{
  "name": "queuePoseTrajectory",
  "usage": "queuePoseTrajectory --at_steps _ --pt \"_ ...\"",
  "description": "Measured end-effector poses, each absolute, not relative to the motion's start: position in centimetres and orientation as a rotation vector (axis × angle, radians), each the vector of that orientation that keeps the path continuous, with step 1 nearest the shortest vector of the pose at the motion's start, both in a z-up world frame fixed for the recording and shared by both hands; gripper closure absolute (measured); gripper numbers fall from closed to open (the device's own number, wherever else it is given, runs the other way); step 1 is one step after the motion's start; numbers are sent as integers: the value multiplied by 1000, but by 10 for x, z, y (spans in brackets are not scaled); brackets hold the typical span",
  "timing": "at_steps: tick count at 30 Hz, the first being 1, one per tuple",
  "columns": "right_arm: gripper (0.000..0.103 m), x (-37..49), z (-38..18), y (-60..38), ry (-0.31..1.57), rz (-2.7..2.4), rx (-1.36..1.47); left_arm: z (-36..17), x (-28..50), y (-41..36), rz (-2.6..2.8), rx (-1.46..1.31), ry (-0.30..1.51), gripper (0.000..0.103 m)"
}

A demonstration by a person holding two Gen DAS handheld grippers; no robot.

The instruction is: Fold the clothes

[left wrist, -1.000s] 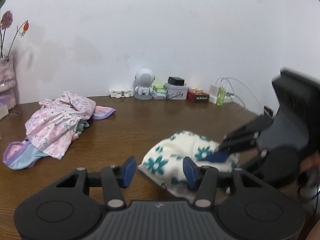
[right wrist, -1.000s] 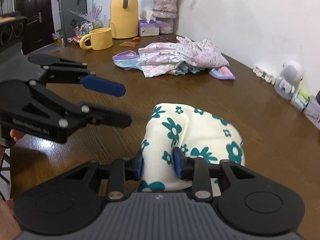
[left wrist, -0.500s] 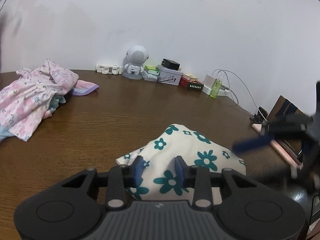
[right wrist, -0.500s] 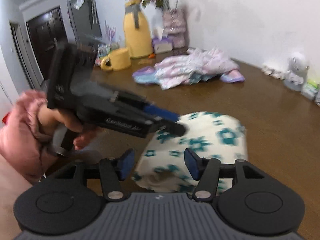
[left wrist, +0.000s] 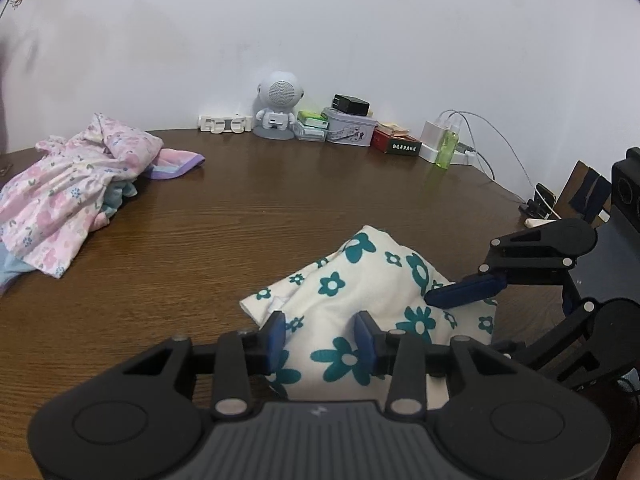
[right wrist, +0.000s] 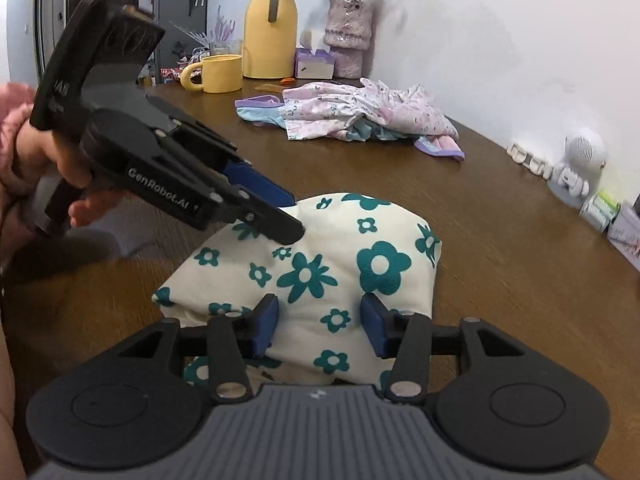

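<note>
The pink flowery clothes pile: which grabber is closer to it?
Left, though neither is close. The left gripper sits at the side of the white garment with teal flowers that faces the pink pile; the right gripper is at that garment's near edge, farther back.

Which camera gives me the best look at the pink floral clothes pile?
Right wrist view: the pink floral clothes pile sits whole, mid-table. Left wrist view shows it cut off at the left edge.

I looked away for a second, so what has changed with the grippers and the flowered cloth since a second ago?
The right gripper let go of the flowered cloth and now stands open around it. The left gripper moved onto the cloth and narrowed, though a gap remains between its fingers. The pink clothes pile stayed put.
</note>
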State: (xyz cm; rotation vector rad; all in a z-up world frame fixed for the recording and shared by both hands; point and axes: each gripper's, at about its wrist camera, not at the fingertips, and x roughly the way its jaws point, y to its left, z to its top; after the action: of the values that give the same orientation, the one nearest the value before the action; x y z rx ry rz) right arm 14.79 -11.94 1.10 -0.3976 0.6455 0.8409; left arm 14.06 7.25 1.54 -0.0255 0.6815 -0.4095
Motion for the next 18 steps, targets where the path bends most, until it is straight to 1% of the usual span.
queuePoseTrajectory --at_steps 2,5,7,8,9,10,12,13,14,15,16,17,18 --pt "55 149 9 -122 648 848 -378 18 140 71 -402 -16 681 62" --pt "55 150 9 -123 646 852 -369 21 139 68 -390 -1 680 61" --pt "49 150 11 -128 647 866 -340 23 139 67 -382 9 679 58" --pt "47 150 14 -132 649 876 -306 25 137 67 -374 7 671 53" --pt "43 152 18 -138 653 887 -259 28 134 68 -362 3 661 46" --pt "37 153 23 -144 648 896 -216 31 131 69 -356 -4 646 42" --pt "30 154 34 -157 628 908 -136 37 125 70 -348 -22 617 29" --pt "30 154 38 -161 610 905 -122 40 123 70 -346 -30 601 29" --pt "30 153 42 -164 587 890 -133 43 122 70 -344 -38 584 29" --pt "31 154 44 -164 569 874 -149 46 124 67 -349 -39 573 31" --pt "35 156 45 -164 564 865 -162 49 126 65 -354 -39 562 33" --pt "39 157 44 -163 571 867 -168 50 131 60 -374 -28 563 44" --pt "50 158 42 -161 582 873 -173 51 136 56 -393 -16 563 60"
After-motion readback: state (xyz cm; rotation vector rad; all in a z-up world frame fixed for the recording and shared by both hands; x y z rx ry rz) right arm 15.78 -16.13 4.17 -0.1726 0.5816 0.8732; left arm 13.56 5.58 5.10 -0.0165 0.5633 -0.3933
